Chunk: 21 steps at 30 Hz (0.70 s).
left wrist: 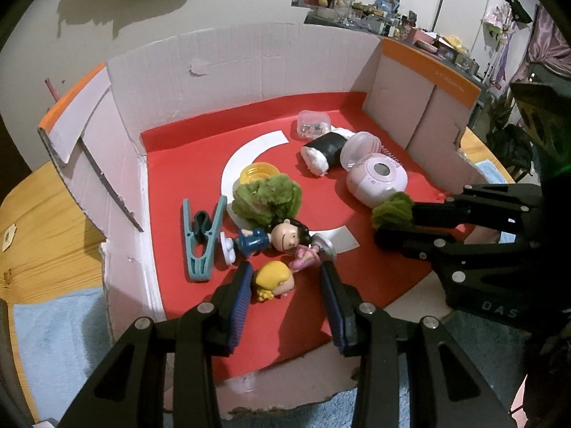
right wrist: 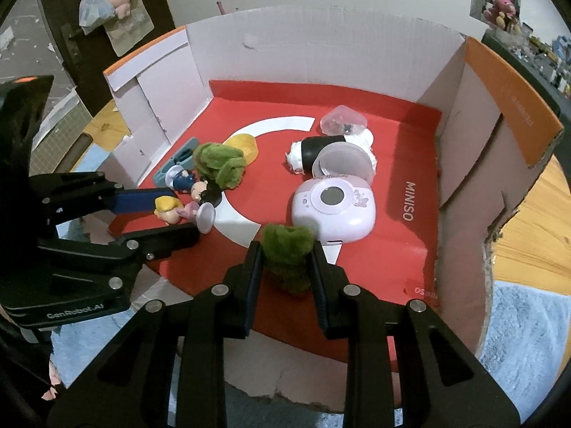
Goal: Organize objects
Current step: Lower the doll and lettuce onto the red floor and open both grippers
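In the cut-open cardboard box on the red mat: both grippers down among the toys.

Nearest, the right gripper is clamped on a small green fuzzy piece, held just in front of the pink toy camera (its underside is hidden by the fingers). The left gripper is spread wide around the blonde figure, and I can't see either finger touching it. The blonde figure lies up against the dark-haired figure, their bodies hard to separate. Beside them are a teal clothespin, a bigger green fuzzy lump half covering a yellow lid, then a black-and-white roll and a clear case, contents too small to make out.
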Each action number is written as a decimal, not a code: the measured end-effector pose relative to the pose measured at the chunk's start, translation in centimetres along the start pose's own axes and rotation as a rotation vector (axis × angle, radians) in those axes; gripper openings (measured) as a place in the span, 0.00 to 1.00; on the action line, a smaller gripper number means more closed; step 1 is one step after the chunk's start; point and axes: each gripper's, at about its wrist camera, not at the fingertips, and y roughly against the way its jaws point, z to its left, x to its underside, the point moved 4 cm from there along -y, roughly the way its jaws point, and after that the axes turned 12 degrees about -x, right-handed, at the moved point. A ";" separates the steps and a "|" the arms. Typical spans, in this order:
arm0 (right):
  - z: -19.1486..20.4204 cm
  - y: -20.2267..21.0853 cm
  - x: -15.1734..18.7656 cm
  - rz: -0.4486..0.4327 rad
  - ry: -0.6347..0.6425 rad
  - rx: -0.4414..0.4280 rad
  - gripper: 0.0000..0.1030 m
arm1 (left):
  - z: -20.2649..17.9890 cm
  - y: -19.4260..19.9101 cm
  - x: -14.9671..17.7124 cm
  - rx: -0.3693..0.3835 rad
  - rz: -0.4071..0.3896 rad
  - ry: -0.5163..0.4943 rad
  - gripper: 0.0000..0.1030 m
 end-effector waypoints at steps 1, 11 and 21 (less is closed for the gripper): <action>0.0 0.1 0.0 -0.003 -0.002 -0.003 0.24 | 0.0 0.0 0.0 0.000 -0.001 -0.001 0.39; 0.0 0.5 0.1 -0.018 -0.015 -0.021 0.24 | -0.1 -0.1 0.0 -0.003 -0.006 0.000 0.40; 0.3 0.9 0.2 -0.028 -0.015 -0.021 0.25 | -0.3 0.2 0.0 -0.025 -0.014 -0.007 0.40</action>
